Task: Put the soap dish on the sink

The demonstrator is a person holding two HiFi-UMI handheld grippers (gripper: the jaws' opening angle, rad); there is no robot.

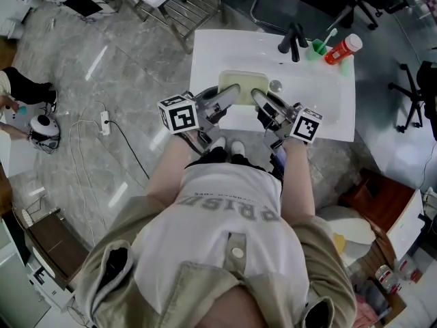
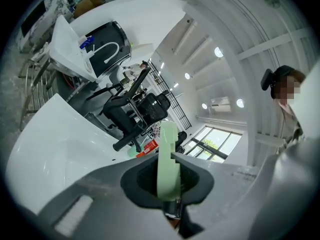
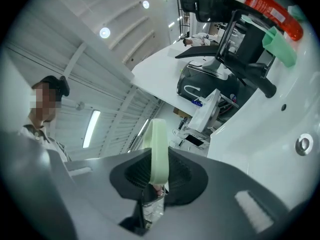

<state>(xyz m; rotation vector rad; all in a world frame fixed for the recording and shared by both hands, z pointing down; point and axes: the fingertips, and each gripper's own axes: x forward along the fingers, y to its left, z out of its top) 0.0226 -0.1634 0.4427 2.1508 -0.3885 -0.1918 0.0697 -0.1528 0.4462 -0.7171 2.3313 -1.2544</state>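
The pale green soap dish (image 1: 243, 85) hangs over the basin of the white sink (image 1: 205, 53), held between both grippers. My left gripper (image 1: 232, 91) is shut on the dish's left edge, my right gripper (image 1: 259, 96) on its right edge. In the left gripper view the soap dish (image 2: 168, 154) stands edge-on, pinched in the left gripper (image 2: 169, 179). The right gripper view shows the same: the soap dish (image 3: 158, 149) stands as a thin green rim, clamped in the right gripper (image 3: 156, 178).
A black faucet (image 1: 293, 41), a green cup (image 1: 318, 46) with a toothbrush and a red bottle (image 1: 343, 48) stand along the sink's back edge. The drain (image 1: 275, 85) lies just right of the dish. A power strip (image 1: 104, 121) and cable lie on the floor at the left.
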